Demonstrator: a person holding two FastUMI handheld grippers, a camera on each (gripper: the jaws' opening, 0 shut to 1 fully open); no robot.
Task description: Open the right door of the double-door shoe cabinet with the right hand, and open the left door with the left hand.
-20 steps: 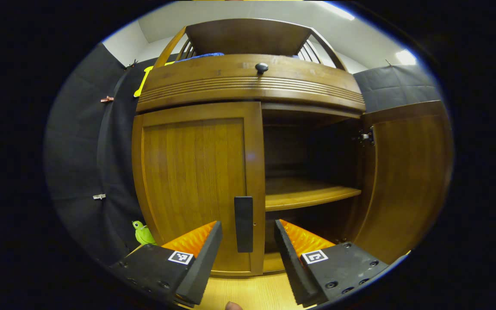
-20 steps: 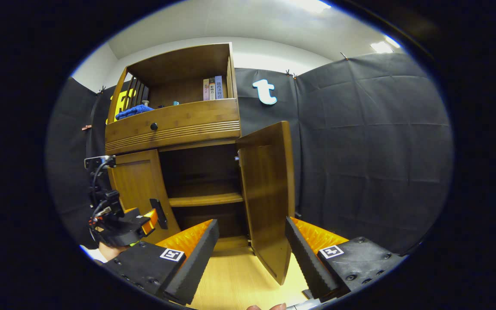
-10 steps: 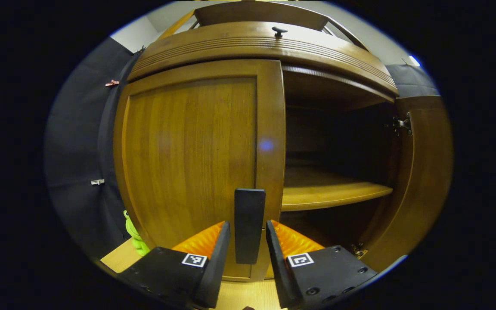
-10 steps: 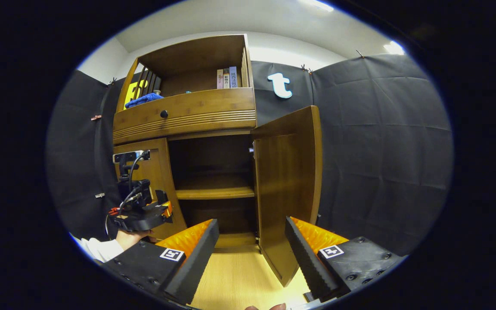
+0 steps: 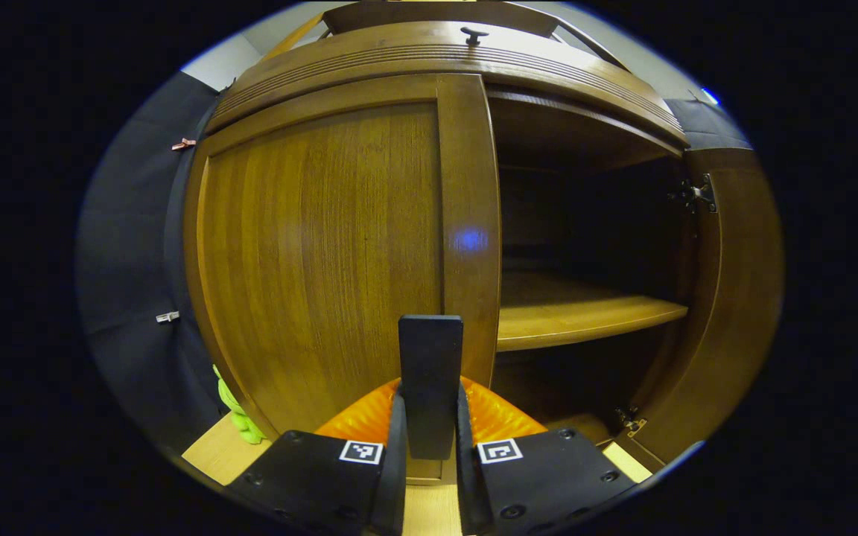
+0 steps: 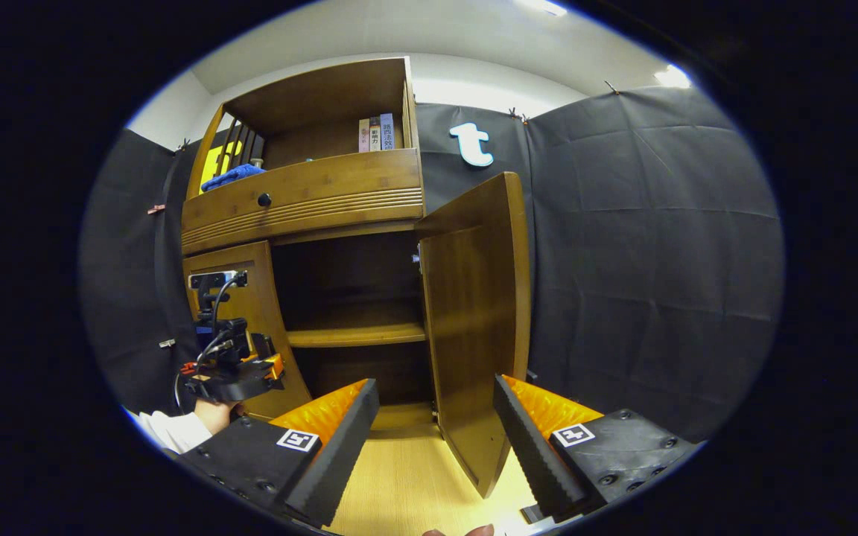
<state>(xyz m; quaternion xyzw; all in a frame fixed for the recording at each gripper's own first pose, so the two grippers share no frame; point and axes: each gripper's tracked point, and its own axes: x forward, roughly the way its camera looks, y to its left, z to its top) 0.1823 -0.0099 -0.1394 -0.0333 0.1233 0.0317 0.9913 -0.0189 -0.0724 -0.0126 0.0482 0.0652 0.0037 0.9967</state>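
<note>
In the left gripper view, my left gripper [image 5: 429, 428] is narrowed onto the handle [image 5: 430, 383] of the left door [image 5: 325, 246]; both fingers seem to press its sides, though contact is hard to confirm. The handle stands upright, straight ahead of me, at the door's free edge; the hinge side lies off to my left, so the pull comes back toward me.

In the right gripper view, my right gripper [image 6: 435, 439] is wide and empty. The right door [image 6: 477, 327] hangs open just ahead of it.

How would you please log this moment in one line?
right door: open | left door: closed | left gripper: shut on handle | right gripper: open
</note>
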